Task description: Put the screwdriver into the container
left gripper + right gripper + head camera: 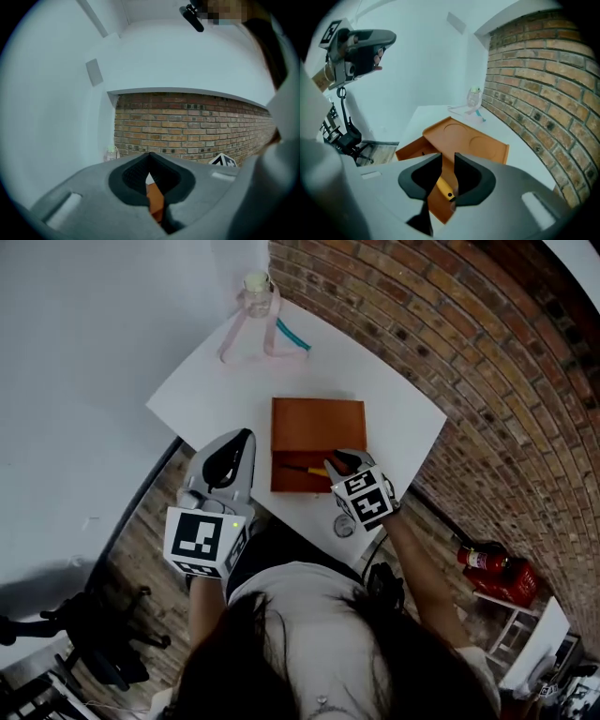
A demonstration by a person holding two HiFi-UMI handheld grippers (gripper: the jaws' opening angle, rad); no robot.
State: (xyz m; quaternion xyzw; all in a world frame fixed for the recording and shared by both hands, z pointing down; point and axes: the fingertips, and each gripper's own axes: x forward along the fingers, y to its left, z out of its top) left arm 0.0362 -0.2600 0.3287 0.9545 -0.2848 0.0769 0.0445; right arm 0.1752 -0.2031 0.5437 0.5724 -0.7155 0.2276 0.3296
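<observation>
An orange wooden container point(319, 423) sits mid-table with its drawer point(286, 484) pulled out toward me. The yellow-handled screwdriver point(305, 470) lies inside the drawer. My right gripper point(336, 462) hovers over the drawer's right end, tilted downward, its jaws open. In the right gripper view the screwdriver point(444, 188) shows through the gap in the gripper point(448, 159), lying below it and untouched. My left gripper point(242, 439) is just left of the container, roughly level, with its tips together and nothing held. In the left gripper view the left gripper point(150, 157) shows a sliver of the orange box point(155, 201) behind its jaws.
A clear bottle point(257, 292) with a pink strap and a teal item point(292, 336) stand at the white table's point(206, 381) far corner. A brick wall point(450, 343) runs along the right. A small round object point(345, 526) lies near the front edge. A chair point(94, 634) stands below left.
</observation>
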